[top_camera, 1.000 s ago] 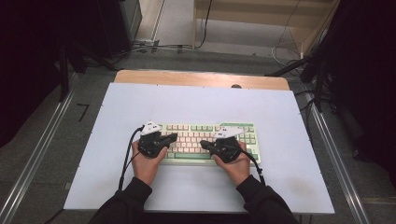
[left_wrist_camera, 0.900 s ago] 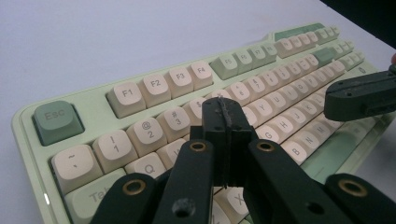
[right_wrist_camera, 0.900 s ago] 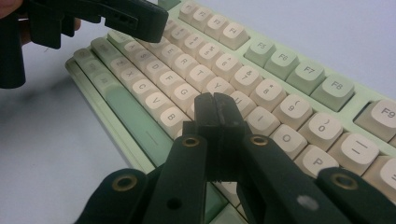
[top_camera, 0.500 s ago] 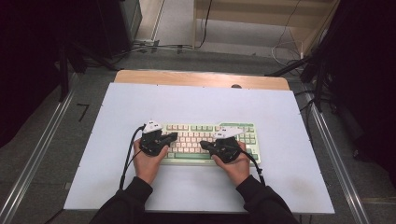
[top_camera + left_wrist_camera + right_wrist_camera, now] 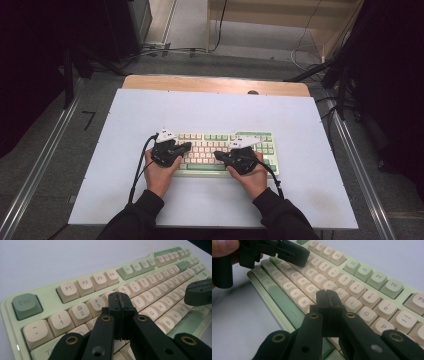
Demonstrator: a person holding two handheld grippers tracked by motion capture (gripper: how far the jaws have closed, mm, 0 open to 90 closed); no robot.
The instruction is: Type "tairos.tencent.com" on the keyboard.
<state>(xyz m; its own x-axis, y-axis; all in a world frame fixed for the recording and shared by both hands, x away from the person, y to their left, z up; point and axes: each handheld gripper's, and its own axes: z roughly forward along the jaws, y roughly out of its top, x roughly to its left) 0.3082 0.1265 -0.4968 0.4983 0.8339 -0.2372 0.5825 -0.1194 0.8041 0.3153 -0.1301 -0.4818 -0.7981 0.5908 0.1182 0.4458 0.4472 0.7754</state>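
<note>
Both the left gripper (image 5: 119,305) and right gripper (image 5: 327,302) hover over the cream-and-green plastic keyboard (image 5: 220,150), jaws pressed together, pinching nothing. This looks like typing in hand; the next move calls for pressing one chosen key squarely.

One keyboard (image 5: 222,150), two grippers, two hands; key count unclear.

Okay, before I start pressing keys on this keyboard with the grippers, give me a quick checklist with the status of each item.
1. Left gripper jaws shut, nothing between them: ok.
2. Right gripper jaws shut, nothing between them: ok.
3. Keyboard lies flat on the white table: ok.
4. Left tip is over the number and upper letter rows: ok.
5. Right tip is over the middle letter keys: ok.
6. Whether either tip already touches a key: cannot tell.
</note>
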